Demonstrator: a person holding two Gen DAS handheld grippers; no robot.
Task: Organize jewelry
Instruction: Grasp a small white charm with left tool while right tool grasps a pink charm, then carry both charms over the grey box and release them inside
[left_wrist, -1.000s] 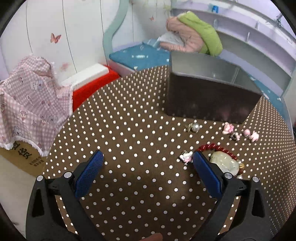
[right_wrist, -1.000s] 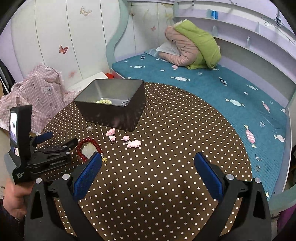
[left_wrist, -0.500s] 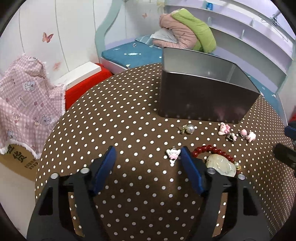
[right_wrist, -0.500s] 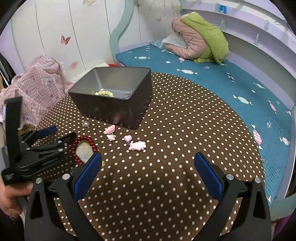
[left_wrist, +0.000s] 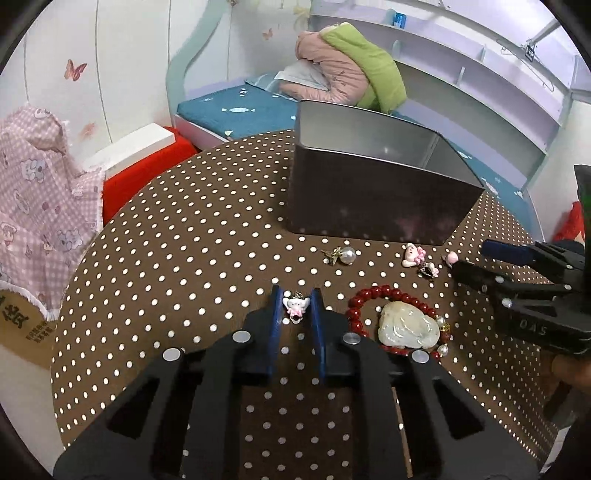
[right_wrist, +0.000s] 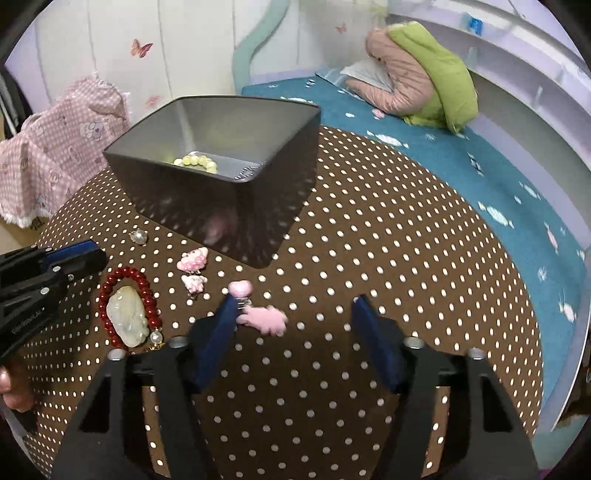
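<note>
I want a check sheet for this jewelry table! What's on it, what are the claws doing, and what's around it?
Surface: round table, brown polka-dot cloth.
Job's things: metal tin holding a pale bead bracelet; red bead bracelet with jade pendant, pearl charm, pink charms loose on the cloth.
Clutter: nothing seen.
Grippers: left claw closing around a small white charm; right claw closing, pink clip by its left finger.
Cables: nothing seen.
Surroundings: teal bed, pink checked cloth, shelves.
</note>
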